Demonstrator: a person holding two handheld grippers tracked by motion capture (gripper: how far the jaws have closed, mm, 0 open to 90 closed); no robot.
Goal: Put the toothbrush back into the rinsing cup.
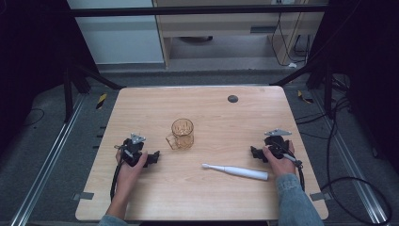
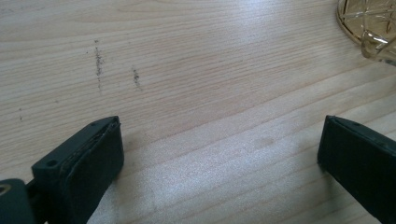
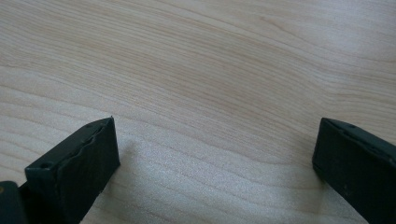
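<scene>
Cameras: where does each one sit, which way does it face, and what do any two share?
High view: fixed above the person's side, looking forward and down on the table, mug and toothbrush; both forearms enter from below, holding the left gripper and right gripper.
Left gripper view: rides the left gripper, looks along its open jaws at bare wood, with the mug at top right.
Right gripper view: rides the right gripper, open jaws over bare wood.
Shared: high and left gripper views both show the mug.

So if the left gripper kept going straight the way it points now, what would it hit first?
Probably the amber patterned glass mug. The left gripper, jaws open, points right, roughly toward its handle, though it might pass just in front.
</scene>
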